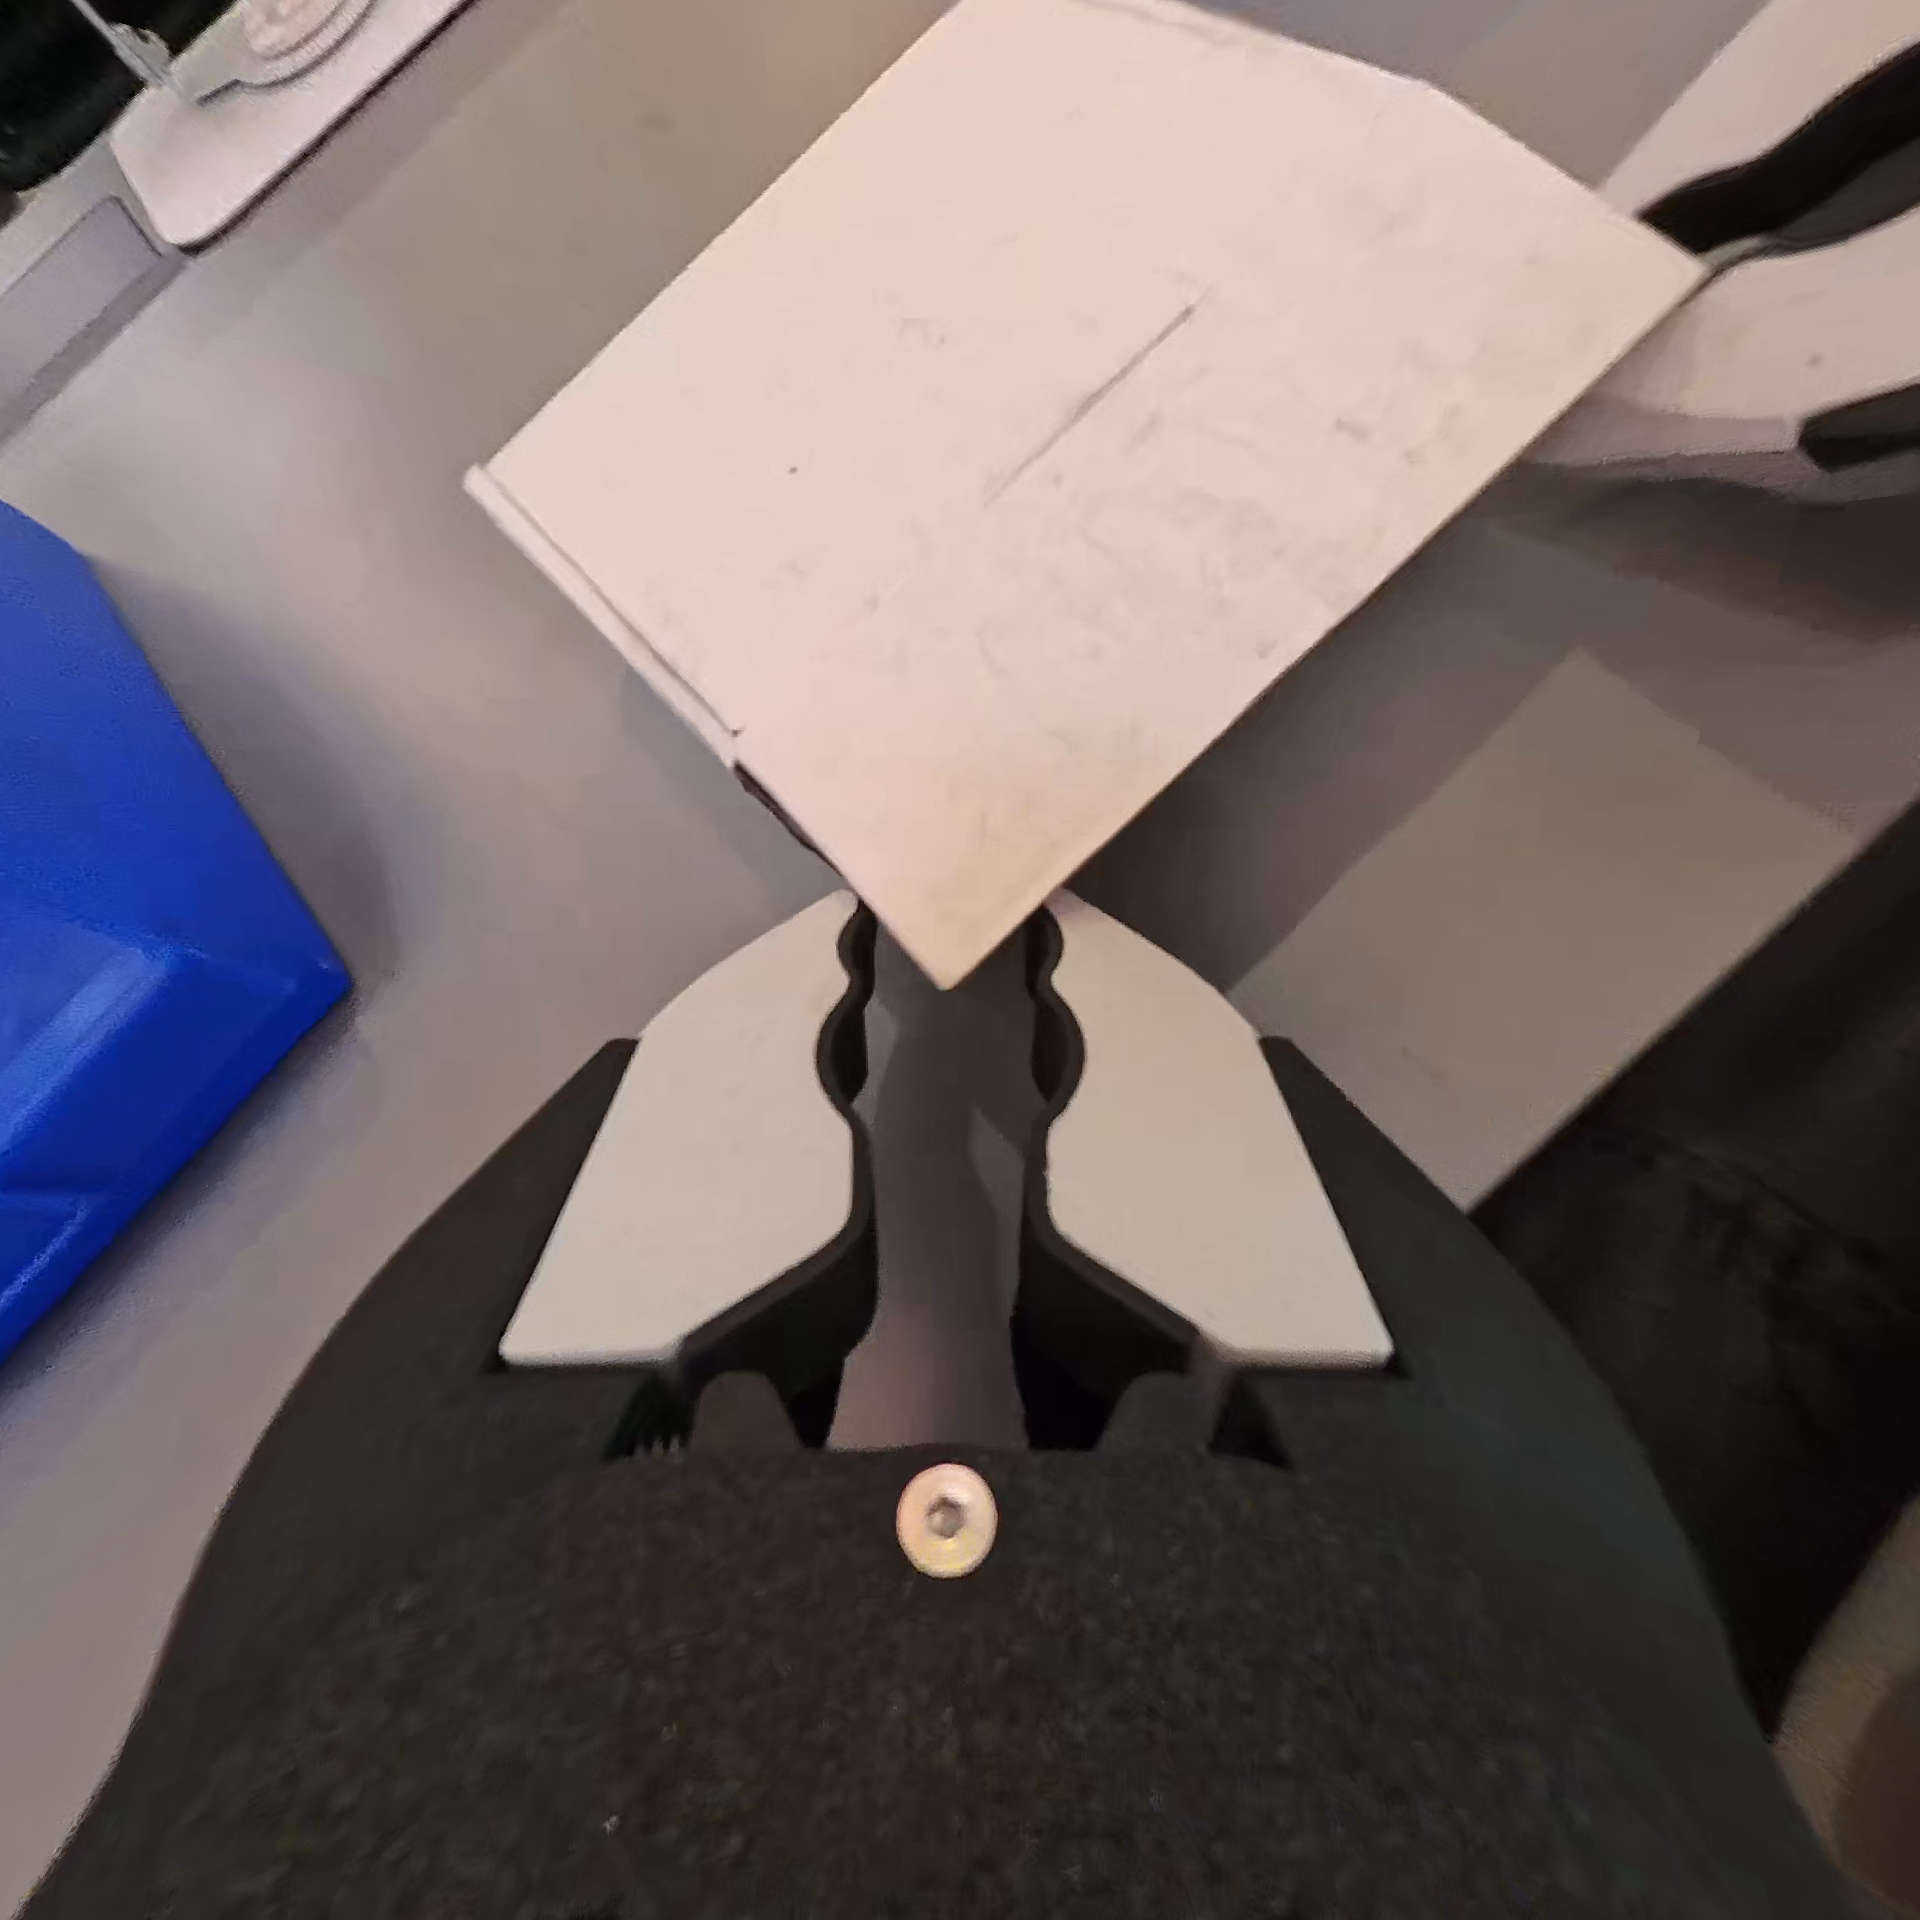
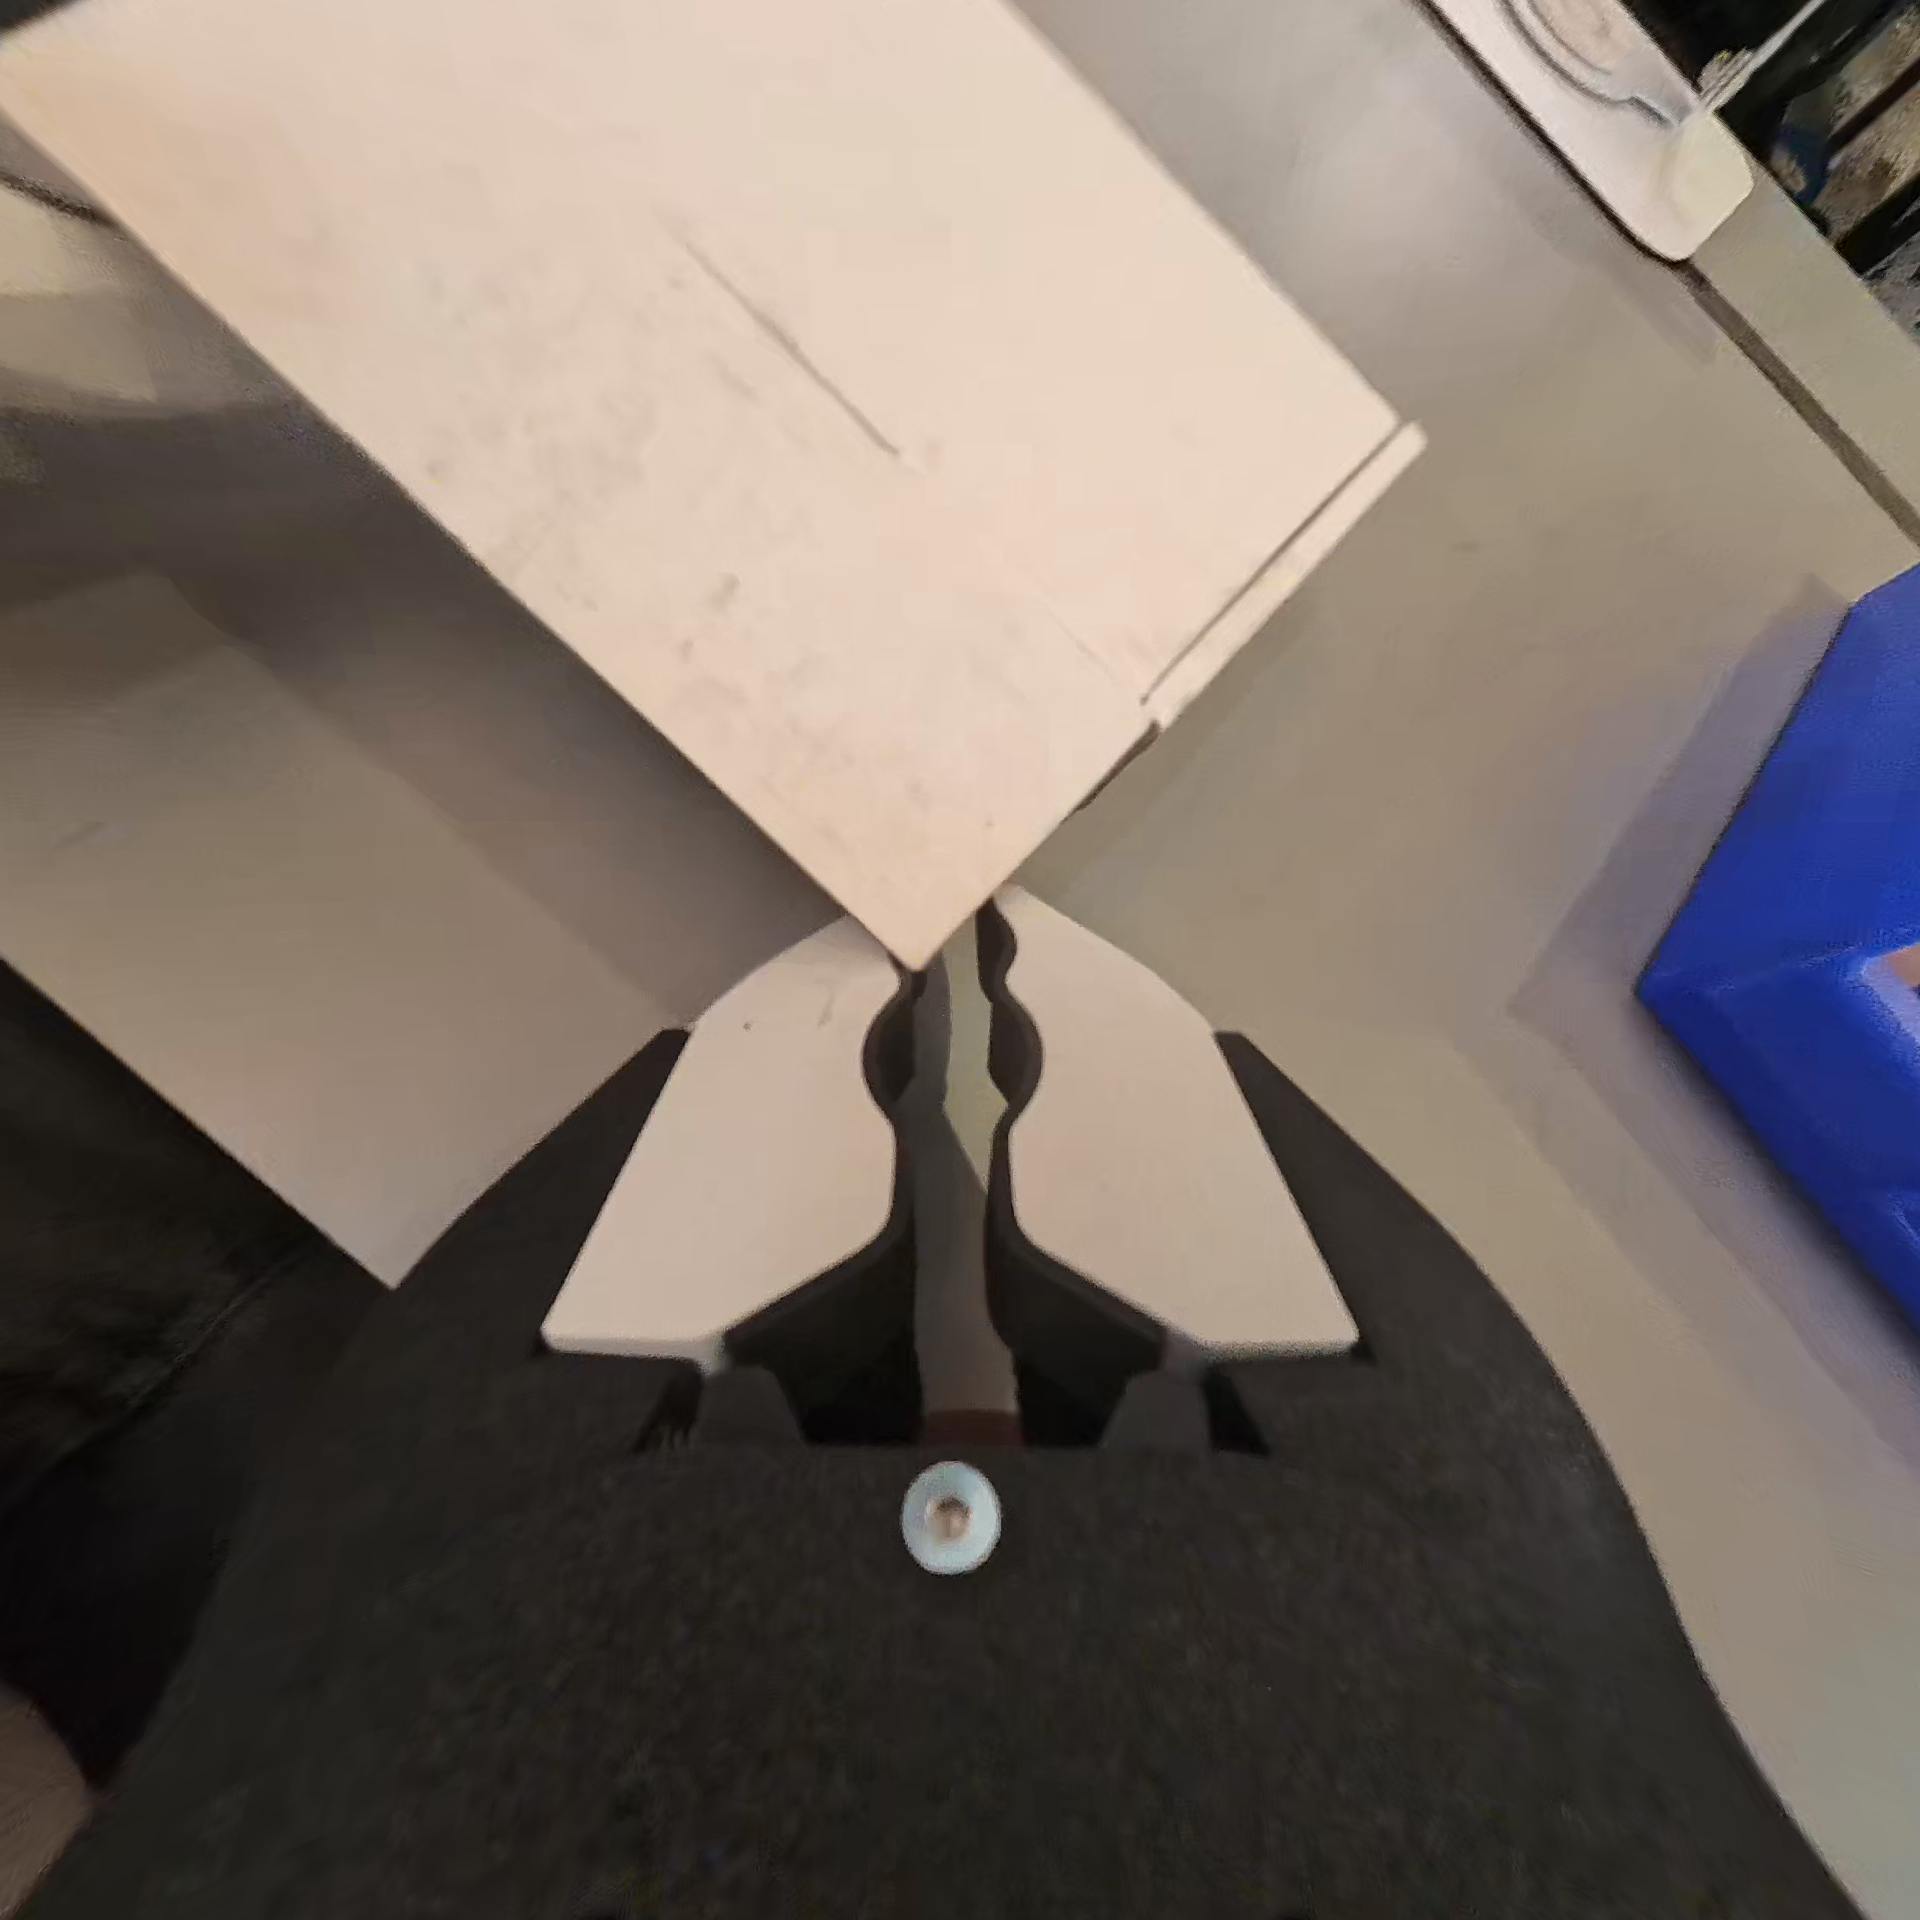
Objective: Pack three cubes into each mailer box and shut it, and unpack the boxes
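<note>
A closed white mailer box (image 1: 1039,468) fills the upper middle of the left wrist view, with a thin slot line in its lid. Its near corner lies over the tips of my left gripper (image 1: 945,935), whose fingers stand a narrow gap apart around that corner. In the right wrist view the same box (image 2: 675,416) has another corner over the tips of my right gripper (image 2: 951,956), which is nearly shut on a thin pale edge. The right gripper also shows at the box's far corner in the left wrist view (image 1: 1787,312). No cubes are in view.
A blue bin (image 1: 114,935) stands left of the box and shows at the right of the right wrist view (image 2: 1808,935). The grey table (image 1: 364,416) carries a flat white item (image 1: 260,135) at its far side. The table's near edge (image 1: 1662,1039) drops to a dark floor. The gap from one gripper's tips to the other's is roughly 15 cm.
</note>
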